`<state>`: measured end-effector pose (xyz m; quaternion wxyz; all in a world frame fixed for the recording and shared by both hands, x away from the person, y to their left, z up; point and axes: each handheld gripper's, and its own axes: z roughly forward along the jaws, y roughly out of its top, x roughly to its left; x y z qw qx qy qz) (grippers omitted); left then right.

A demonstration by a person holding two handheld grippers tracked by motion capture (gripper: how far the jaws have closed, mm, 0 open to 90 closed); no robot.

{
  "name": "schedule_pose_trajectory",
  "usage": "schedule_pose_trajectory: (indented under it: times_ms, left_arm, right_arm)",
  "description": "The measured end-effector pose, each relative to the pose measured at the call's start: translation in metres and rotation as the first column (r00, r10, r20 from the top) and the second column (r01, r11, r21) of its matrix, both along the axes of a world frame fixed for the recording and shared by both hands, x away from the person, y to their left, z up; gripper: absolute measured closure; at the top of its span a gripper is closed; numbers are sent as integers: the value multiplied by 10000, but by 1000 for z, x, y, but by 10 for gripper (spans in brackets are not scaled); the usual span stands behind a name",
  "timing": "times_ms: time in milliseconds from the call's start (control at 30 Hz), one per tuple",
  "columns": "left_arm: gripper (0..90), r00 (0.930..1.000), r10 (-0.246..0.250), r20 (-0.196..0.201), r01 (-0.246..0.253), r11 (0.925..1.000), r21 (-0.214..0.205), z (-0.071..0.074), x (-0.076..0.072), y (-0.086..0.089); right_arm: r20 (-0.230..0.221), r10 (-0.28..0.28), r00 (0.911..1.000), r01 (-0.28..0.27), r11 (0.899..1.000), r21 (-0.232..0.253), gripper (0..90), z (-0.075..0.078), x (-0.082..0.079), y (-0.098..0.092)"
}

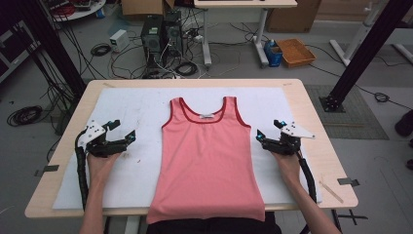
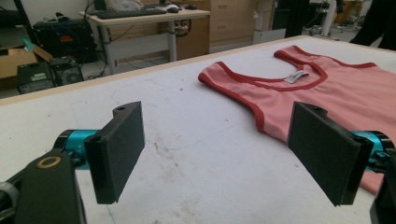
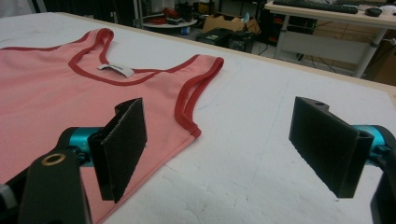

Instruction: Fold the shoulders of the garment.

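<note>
— Item one, left gripper (image 1: 127, 136): what was logged?
— Black body, teal collars behind flat black rectangular pads (image 2: 116, 151), a brass-ringed hole at seven o'clock in its own view, a grey three-cornered plate on top, ribbed black cable trailing.
— Item two, right gripper (image 1: 261, 135)?
— Same build: black jaws, teal collars, grey plate with dark dots, ribbed cable.
— Sleeves?
— Forearms bare.

tank top (image 1: 207, 156): salmon pink, plain, darker red trim at neck and armholes
neck label (image 1: 207, 116): pale grey or white, hard to tell which
mat (image 1: 131, 170): white, with faint brownish smudges
table (image 1: 321, 151): light wood edge
left gripper (image 1: 123, 135): black jaws, teal fittings
right gripper (image 1: 269, 130): black jaws, teal fittings
</note>
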<state>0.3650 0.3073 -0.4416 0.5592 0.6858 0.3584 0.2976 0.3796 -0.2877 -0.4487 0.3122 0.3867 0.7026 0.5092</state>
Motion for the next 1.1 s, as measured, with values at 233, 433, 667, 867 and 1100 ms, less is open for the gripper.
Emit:
schedule_pose_trajectory:
  times_ms: [233, 433, 667, 867, 1100]
  left_arm:
    - [195, 9969, -787, 6, 787, 9966, 234, 21, 5, -6]
    - [196, 9867, -1544, -516, 1573, 9858, 595, 44, 22, -18]
    - [201, 9748, -1950, -1084, 2035, 9763, 737, 69, 58, -34]
    - [206, 9553, -1989, -2189, 2279, 9667, 1166, 67, 100, -50]
    - [222, 9356, -1649, -3123, 2283, 9571, 1786, 57, 145, -69]
  right_arm:
    - [16, -41, 10000, 41, 10000, -86, 188, 0, -1, 1]
    - [9, -109, 9999, 109, 9999, -81, 188, 0, 0, 1]
    - [-18, -158, 9999, 158, 9998, -101, 188, 0, 0, 2]
    - [-73, -203, 9998, 202, 9998, -62, 188, 0, 0, 2]
    - [-80, -162, 9998, 161, 9998, -73, 188, 0, 0, 2]
